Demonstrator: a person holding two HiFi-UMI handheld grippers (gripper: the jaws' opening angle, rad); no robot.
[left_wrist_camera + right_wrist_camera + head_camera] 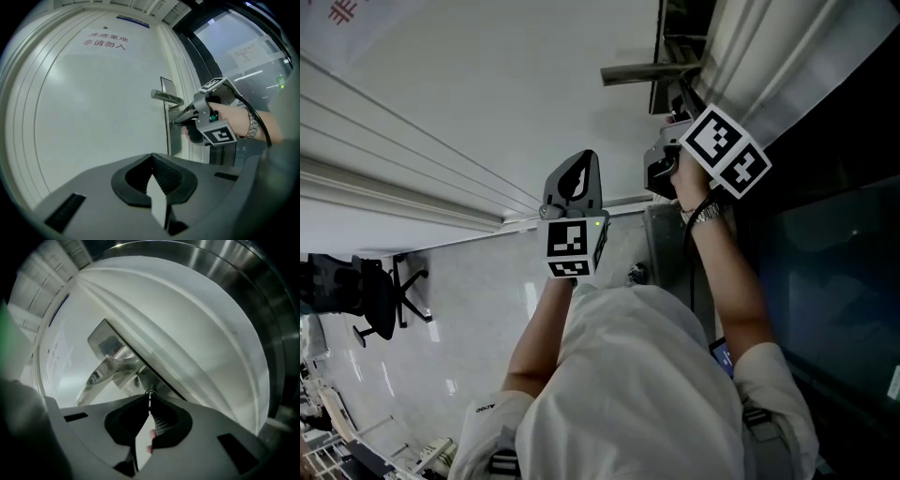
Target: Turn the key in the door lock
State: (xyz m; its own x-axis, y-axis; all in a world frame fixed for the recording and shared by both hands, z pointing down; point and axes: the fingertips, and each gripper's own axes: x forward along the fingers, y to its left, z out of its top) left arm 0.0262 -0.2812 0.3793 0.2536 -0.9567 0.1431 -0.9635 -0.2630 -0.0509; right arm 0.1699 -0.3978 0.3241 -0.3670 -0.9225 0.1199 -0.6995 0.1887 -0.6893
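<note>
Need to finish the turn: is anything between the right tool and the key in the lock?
Nothing visible. The right tool is closed on the key at the lock; the lever handle sits above it, clear of the grip. The left tool hangs back from the door, shut and empty.

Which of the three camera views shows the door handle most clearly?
The left gripper view. There the door handle appears whole from the side, just above the right hand-held gripper, which is shut on the key. The right gripper view shows it very close, tilted and distorted. The head view shows it small, near the top.
</note>
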